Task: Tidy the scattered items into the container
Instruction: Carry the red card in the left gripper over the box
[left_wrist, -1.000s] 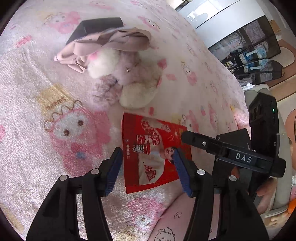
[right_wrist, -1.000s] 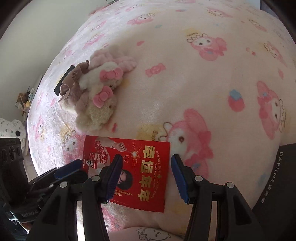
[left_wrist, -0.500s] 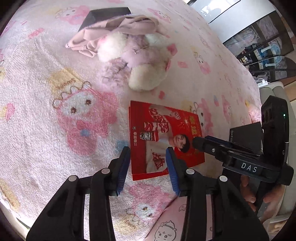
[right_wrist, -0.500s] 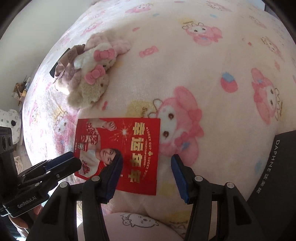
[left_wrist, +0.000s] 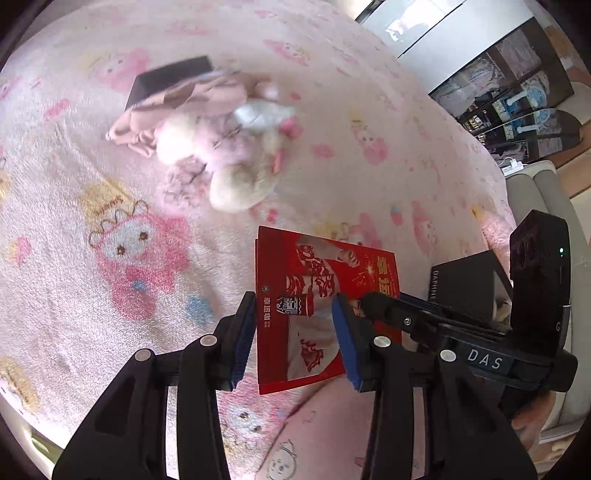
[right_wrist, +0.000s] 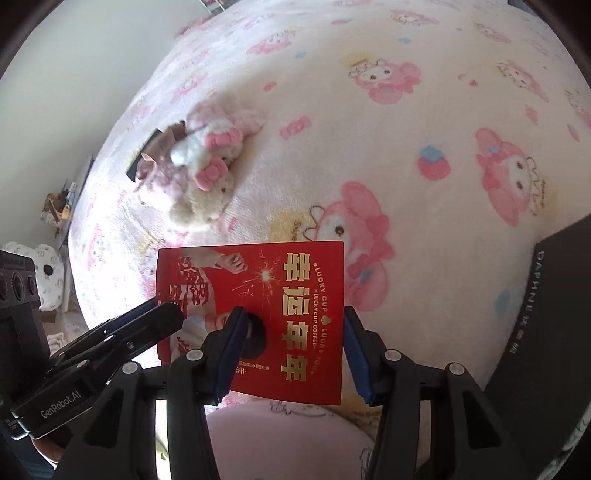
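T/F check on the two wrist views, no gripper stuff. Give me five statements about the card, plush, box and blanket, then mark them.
1. The red card sits nearer the camera than the plush toy. True.
2. The plush toy is inside the black box. False: it lies out on the blanket, against a pinkish cloth.
3. The black box carries the word DAPHNE. True.
4. The card's big characters are blue. False: the lettering is gold on red.
5. The blanket is plain white. False: it is pink with cartoon characters printed on it.
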